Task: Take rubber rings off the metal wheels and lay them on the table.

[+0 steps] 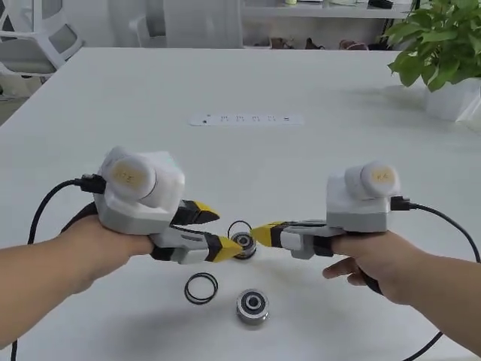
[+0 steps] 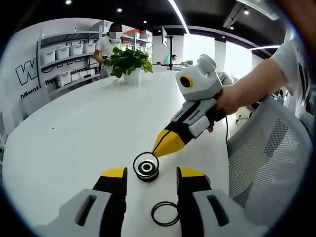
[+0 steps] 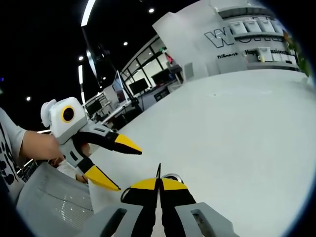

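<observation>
Rubber ring (image 2: 138, 156) and wheel sit mid-bench between the two grippers. Farthest left, the left gripper (image 1: 216, 232) holds its jaws spread wide with nothing between them. One yellow tip is raised, and the other is low against the left side of the metal wheel (image 1: 243, 245); I cannot tell if it touches. In the left gripper view the wheel lies just ahead of the open jaws and centred in their gap.

Just in front of that gripper, a loose ring (image 1: 186, 288) lies flat on the bench (image 1: 240, 83), already free. The metal wheel lies flat too, its axle upright.

The ring in hand is tipped up off the wheel, high on its right side and low on its left, so it looks half peeled. To the right and nearer the person, a second wheel (image 1: 252, 305) lies flat, apart from the others.

Farthest right, the right gripper (image 1: 259, 234) comes in level from the right, jaws pinched tight on the raised edge of the ring. In its own view the ring shows as a thin dark line caught between the tips.

The next pull probably runs up and rightward, away from the wheel, with the left jaws placed to steady the wheel.
</observation>
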